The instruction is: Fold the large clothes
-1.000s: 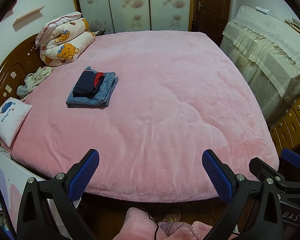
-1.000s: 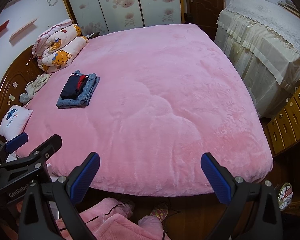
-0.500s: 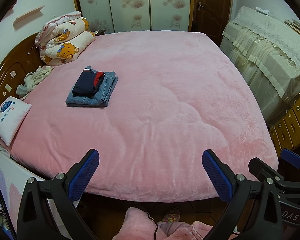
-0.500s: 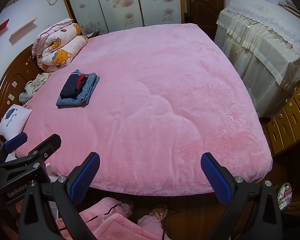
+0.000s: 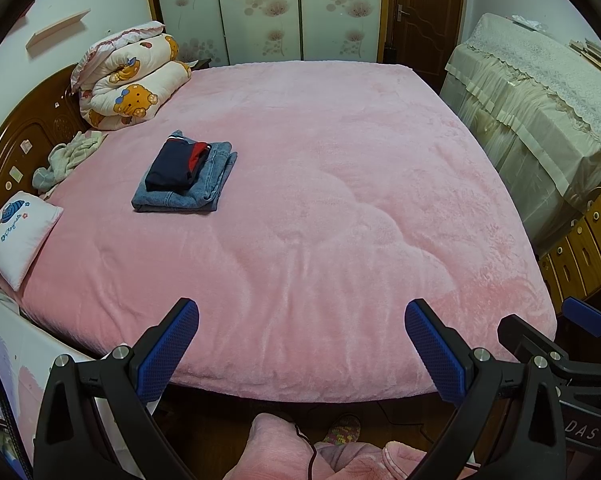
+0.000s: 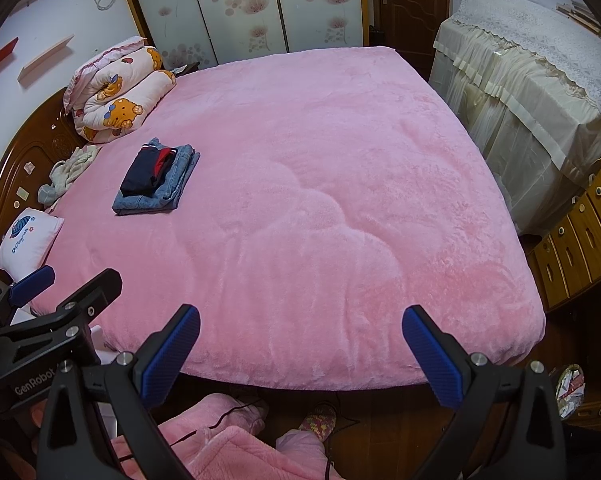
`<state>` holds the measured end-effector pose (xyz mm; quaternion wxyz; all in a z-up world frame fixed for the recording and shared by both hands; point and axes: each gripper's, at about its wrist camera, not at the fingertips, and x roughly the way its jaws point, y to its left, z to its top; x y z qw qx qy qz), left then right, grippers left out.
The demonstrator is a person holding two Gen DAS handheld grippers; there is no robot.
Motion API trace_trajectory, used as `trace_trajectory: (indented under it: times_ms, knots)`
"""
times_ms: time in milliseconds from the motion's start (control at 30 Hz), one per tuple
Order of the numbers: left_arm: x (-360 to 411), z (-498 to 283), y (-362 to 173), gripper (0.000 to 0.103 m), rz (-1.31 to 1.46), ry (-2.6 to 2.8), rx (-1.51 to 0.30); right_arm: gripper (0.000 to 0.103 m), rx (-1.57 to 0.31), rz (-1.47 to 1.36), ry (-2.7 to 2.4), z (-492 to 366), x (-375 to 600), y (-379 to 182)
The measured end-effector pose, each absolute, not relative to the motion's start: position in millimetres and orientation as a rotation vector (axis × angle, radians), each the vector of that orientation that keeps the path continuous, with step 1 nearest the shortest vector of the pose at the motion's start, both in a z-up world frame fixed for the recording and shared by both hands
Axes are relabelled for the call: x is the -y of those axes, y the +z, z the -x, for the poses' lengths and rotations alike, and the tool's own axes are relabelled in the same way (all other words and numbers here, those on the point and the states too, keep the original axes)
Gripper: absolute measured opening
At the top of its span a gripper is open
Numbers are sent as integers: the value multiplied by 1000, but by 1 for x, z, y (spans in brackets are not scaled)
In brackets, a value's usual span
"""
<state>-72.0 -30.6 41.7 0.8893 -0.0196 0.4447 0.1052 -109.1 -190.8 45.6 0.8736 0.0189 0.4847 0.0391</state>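
Almost no change vs. earlier frames: left claw (image 5: 302,346) & right claw (image 6: 300,350) held released over bed edge (image 5: 300,376), folded stack (image 5: 184,178) untouched, so task prob. done/paused.

two folded garments (image 5: 184,176), one pillow (image 5: 18,232)

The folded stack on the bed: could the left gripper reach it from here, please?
Probably not without stepping closer: the left gripper hangs open at the bed's foot edge, and the stack lies far up, though nothing blocks the way.
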Motion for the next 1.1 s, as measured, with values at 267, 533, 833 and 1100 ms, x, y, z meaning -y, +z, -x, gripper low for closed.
trace_trajectory:
  times_ms: [267, 533, 833, 1100]
  knots:
    - [30, 72, 42, 102, 41, 219, -924, 101, -1013, -39, 82, 109, 191, 46]
    - [36, 81, 39, 102, 48, 233, -923, 101, -1013, -39, 82, 112, 189, 45]
    - [38, 84, 39, 102, 49, 237, -922, 101, -1014, -40, 80, 112, 188, 46]
    - [40, 88, 39, 102, 51, 243, -921, 101, -1016, -39, 83, 111, 190, 46]
